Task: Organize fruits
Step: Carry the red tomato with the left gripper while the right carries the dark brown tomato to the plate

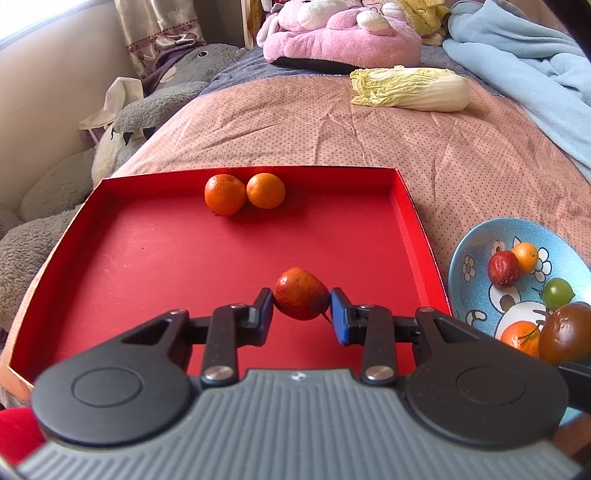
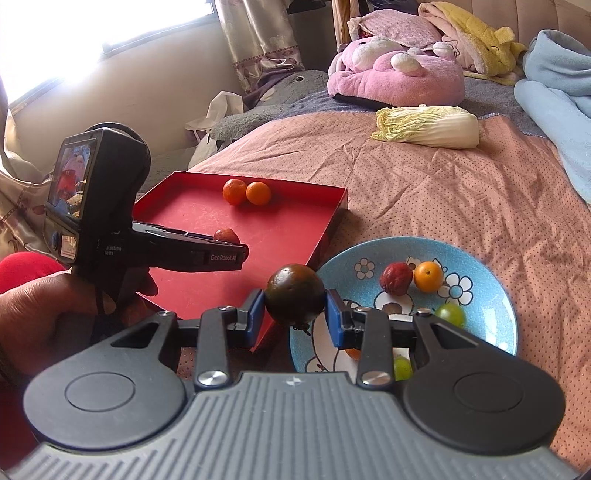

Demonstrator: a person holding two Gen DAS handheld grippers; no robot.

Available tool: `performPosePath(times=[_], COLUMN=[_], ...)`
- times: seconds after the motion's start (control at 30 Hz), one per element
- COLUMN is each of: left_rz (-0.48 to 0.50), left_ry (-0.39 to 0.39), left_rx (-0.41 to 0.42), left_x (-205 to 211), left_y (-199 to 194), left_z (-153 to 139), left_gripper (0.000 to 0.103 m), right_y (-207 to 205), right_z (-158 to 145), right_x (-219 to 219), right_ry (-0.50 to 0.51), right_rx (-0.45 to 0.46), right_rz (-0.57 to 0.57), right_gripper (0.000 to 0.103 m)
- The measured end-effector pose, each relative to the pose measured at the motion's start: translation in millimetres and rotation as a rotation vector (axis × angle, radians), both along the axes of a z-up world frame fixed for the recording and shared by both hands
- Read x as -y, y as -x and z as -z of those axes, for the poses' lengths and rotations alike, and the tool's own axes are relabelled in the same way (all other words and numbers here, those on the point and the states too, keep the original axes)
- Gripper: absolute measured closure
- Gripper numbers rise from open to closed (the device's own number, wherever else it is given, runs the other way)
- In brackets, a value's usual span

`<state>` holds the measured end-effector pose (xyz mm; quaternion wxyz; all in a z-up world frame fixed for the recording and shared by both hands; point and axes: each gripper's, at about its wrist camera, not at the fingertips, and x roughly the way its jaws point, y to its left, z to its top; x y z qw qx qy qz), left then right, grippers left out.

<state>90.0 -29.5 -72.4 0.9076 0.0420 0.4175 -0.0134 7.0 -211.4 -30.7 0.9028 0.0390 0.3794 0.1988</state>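
My left gripper (image 1: 301, 308) is shut on a small red fruit (image 1: 300, 292) over the near part of the red tray (image 1: 147, 266). Two oranges (image 1: 243, 192) sit side by side at the tray's far wall. In the right wrist view my right gripper (image 2: 294, 306) is shut on a dark brown-green round fruit (image 2: 294, 292), held above the gap between the red tray (image 2: 288, 229) and the blue flowered plate (image 2: 491, 295). The plate holds a wrinkled red fruit (image 2: 396, 278), a small orange (image 2: 427, 276) and green fruits (image 2: 450, 314). The left gripper (image 2: 231, 243) shows from the side over the tray.
A napa cabbage (image 1: 410, 88) lies farther back on the pink dotted bedspread (image 1: 295, 129). Plush toys (image 1: 340, 33) and a blue blanket (image 1: 524, 55) crowd the far end of the bed. A grey plush (image 1: 66, 177) lies left of the tray. A hand (image 2: 55, 314) holds the left gripper.
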Motion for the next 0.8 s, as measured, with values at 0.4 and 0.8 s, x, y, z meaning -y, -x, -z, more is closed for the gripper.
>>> performPosePath(times=[0.4,0.8], left_rz=[0.045,0.126], left_ry=[0.017,0.057], left_rx=[0.018,0.029], left_x=[9,27], left_y=[4,16], left_z=[-4,-6], left_gripper=[0.066,0.066], right_y=[6,12], right_z=[7,34], right_x=[25,72], right_ry=[0.023,0.067], right_rx=[-0.022,-0.061], right_rz=[0.049,0.178], right_gripper=[0.062,0.062])
